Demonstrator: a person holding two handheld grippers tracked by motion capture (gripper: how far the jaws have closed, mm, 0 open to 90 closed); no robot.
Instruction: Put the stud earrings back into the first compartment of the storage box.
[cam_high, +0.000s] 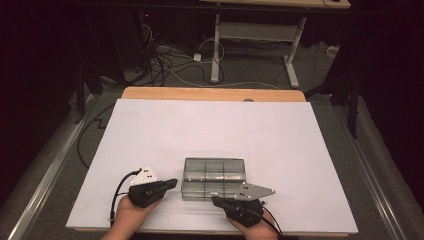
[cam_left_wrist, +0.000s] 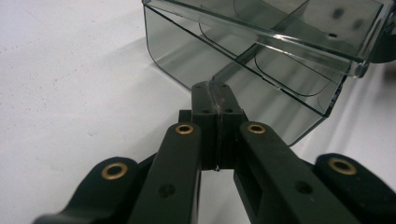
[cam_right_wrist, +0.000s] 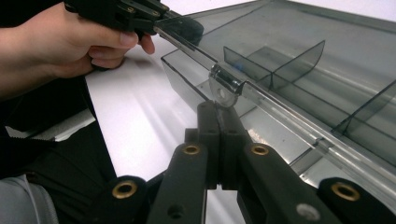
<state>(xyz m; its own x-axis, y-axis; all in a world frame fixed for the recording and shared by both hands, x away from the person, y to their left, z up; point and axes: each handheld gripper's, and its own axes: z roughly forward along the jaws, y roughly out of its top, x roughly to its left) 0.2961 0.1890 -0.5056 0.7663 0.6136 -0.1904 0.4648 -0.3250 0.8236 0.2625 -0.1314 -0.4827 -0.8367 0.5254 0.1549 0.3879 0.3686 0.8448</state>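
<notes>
A clear grey plastic compartment box (cam_high: 214, 172) lies on the white table sheet near the front edge. Its lid (cam_left_wrist: 280, 28) stands slightly raised above the base (cam_left_wrist: 196, 60). My left gripper (cam_high: 172, 183) is shut with nothing between its jaws; its tip (cam_left_wrist: 215, 91) rests against the box's left end wall, just under the lid edge. My right gripper (cam_high: 215, 199) is also shut, and its tip (cam_right_wrist: 217, 108) touches the small latch tab (cam_right_wrist: 225, 87) on the lid's front edge. Dividers (cam_right_wrist: 280, 65) show through the lid. The left gripper (cam_right_wrist: 180, 25) meets the lid's corner in the right gripper view.
The white sheet (cam_high: 215, 130) covers a wooden table (cam_high: 210, 93) and stretches bare behind and beside the box. A hand (cam_right_wrist: 60, 42) holds the left gripper. Beyond the table are cables (cam_high: 170, 65) on the floor and a desk frame (cam_high: 255, 35).
</notes>
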